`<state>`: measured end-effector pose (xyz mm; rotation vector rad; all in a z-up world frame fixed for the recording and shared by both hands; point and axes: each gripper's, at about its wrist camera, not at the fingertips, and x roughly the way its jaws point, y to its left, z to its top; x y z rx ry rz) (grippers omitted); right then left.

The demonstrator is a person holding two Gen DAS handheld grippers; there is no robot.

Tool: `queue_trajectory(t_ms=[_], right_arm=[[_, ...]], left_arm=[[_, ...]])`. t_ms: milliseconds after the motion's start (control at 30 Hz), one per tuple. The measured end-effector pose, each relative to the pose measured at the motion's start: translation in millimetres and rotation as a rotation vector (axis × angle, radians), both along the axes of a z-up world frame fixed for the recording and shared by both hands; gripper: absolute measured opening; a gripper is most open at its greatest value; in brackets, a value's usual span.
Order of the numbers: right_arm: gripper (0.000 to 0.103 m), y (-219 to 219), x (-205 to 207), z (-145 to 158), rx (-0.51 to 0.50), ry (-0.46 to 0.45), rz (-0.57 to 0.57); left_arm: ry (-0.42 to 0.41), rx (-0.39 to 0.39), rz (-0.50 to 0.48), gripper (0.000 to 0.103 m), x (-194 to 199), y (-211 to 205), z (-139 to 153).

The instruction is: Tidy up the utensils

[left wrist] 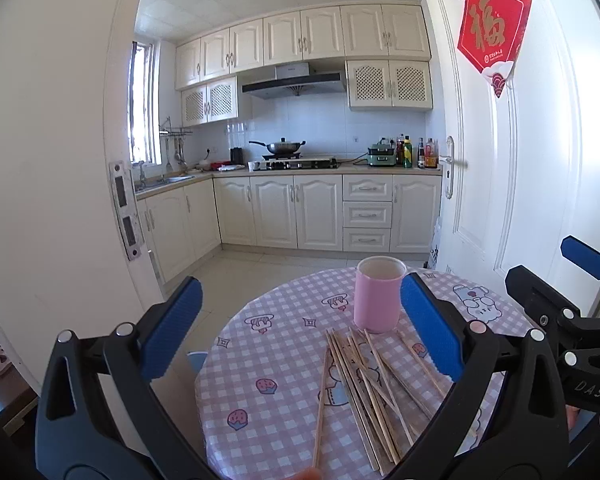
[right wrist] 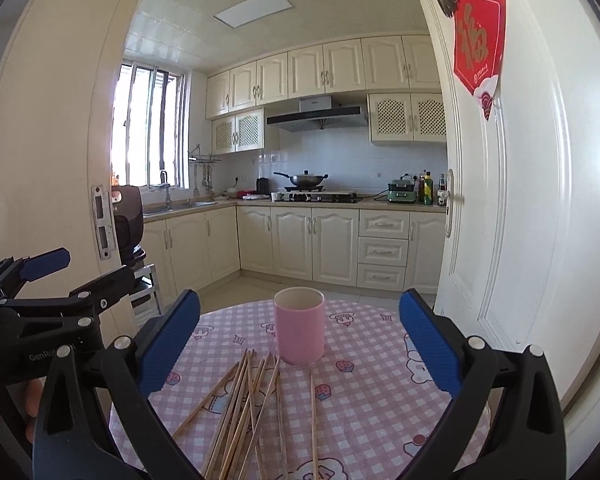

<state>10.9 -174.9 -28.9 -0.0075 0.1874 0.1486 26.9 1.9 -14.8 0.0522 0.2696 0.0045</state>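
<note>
The left claw [left wrist: 300, 328] has its two blue fingers [left wrist: 172, 320] wide apart and holds nothing. It hangs above the near edge of the tabletop [left wrist: 284, 360], level and pointing forward to the cup [left wrist: 378, 294]. The right claw [right wrist: 300, 336] is in the same state: two blue fingers [right wrist: 430, 344] spread wide, nothing between them, also level above the near edge and aimed at the cup [right wrist: 299, 326]. The two claws are side by side; each one shows at the border of the other's view.

There is one cup, pink and upright, standing on the tabletop beyond both claws. It looks empty, as far as its inside is visible.

The chopsticks [left wrist: 364, 396] lie flat on the tabletop just in front of the cup, on the near side, between the cup and the claws. They are a loose, crossed pile of about a dozen thin wooden sticks; an exact count is not possible because they overlap. In the right view one stick [right wrist: 313, 420] lies apart, to the right of the pile [right wrist: 240, 412]. The far tips of some sticks come close to the foot of the cup.

The tabletop is round, with a pink checked cloth. Behind the cup is a kitchen [left wrist: 300, 184], and to the right of it a white door [left wrist: 500, 160].
</note>
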Motion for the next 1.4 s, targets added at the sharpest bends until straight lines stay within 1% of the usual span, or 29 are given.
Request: queue_trajectory(t_ms=[33,100,200,300,367,433,500,533,600,633,667,700,767,833,900,967,1000,1100,1133,1200,1233,1267,1300,1333,1367,1400], right_arm=[[0.096,-0.7,5.4,-3.4,0.004,0.021,-0.013],[0.096,-1.5,16.2,-10.6,0.012,0.068,0.010],[0.096,-1.9,32.8,-23.9,-0.010,0.119,0.007],[0.096,-4.6,53.8,-40.5,-0.027,0.197,0.006],[0.095,-4.6,68.4,-52.2,-0.042,0.254,0.003],[0.091,-5.6,84.8,-64.8,-0.055,0.321,0.018],[0.081,-7.0,104.2,-77.2,-0.057,0.409,0.035],[0.080,-8.0,115.0,-84.1,-0.052,0.458,0.051],[0.073,-10.0,133.3,-96.0,-0.032,0.544,0.079],[0.072,-11.1,141.4,-101.6,-0.019,0.578,0.095],[0.069,-11.2,148.9,-106.8,-0.009,0.609,0.105],[0.066,-11.6,155.1,-111.6,-0.002,0.641,0.111],[0.060,-13.2,166.0,-118.1,0.011,0.684,0.128],[0.057,-14.7,177.1,-122.9,0.003,0.727,0.129],[0.052,-15.3,186.1,-126.9,-0.010,0.755,0.126],[0.048,-15.4,195.4,-132.2,-0.010,0.803,0.141],[0.044,-14.6,201.1,-135.9,-0.015,0.832,0.146],[0.034,-12.0,212.7,-137.6,-0.054,0.854,0.145],[0.033,-10.4,216.8,-137.6,-0.067,0.864,0.147],[0.021,-7.0,224.0,-138.3,-0.090,0.879,0.146],[0.019,-7.0,228.1,-138.4,-0.100,0.892,0.138],[0.012,-7.4,230.7,-137.5,-0.102,0.899,0.133],[0.006,-8.3,233.2,-137.4,-0.104,0.904,0.126],[0.006,-8.1,234.7,-137.6,-0.106,0.903,0.132],[0.006,-8.8,235.5,-137.6,-0.103,0.902,0.137],[0.005,-10.1,236.2,-137.3,-0.090,0.904,0.141]], left_arm=[[0.017,-0.007,-0.001,0.097,5.1,2.3,-3.2],[0.058,-0.021,-0.008,0.097,16.7,6.4,-9.9],[0.142,-0.028,-0.028,0.097,37.5,11.7,-26.6],[0.274,-0.015,-0.049,0.097,66.0,13.7,-51.6],[0.345,-0.019,-0.067,0.097,83.0,15.3,-69.9],[0.418,-0.028,-0.092,0.090,99.1,16.8,-85.9],[0.488,-0.025,-0.103,0.085,116.7,17.5,-101.5],[0.524,-0.023,-0.099,0.083,125.2,17.6,-107.8],[0.587,-0.036,-0.114,0.078,141.6,17.3,-121.6],[0.618,-0.044,-0.119,0.077,147.4,18.7,-127.5],[0.657,-0.045,-0.113,0.072,154.7,17.7,-133.6],[0.685,-0.035,-0.109,0.070,160.2,15.9,-139.3],[0.717,-0.014,-0.120,0.064,167.4,12.4,-147.7],[0.765,-0.022,-0.131,0.050,177.0,11.0,-156.1],[0.803,-0.037,-0.140,0.047,183.6,12.7,-162.8],[0.826,-0.037,-0.153,0.047,188.6,10.1,-165.6],[0.833,-0.024,-0.149,0.047,191.3,7.9,-165.7],[0.859,0.011,-0.150,0.041,198.6,1.8,-166.2],[0.868,0.020,-0.154,0.039,201.3,-0.1,-166.2],[0.874,0.033,-0.161,0.036,206.9,-2.2,-166.2],[0.877,0.034,-0.161,0.032,208.7,-3.0,-165.7],[0.879,0.030,-0.161,0.028,210.3,-3.8,-165.1],[0.880,0.027,-0.157,0.020,210.9,-3.9,-164.5],[0.879,0.022,-0.152,0.015,212.6,-2.7,-164.2],[0.878,0.017,-0.153,0.013,212.8,-2.8,-164.0],[0.876,0.014,-0.155,0.008,213.0,-2.0,-163.3]])
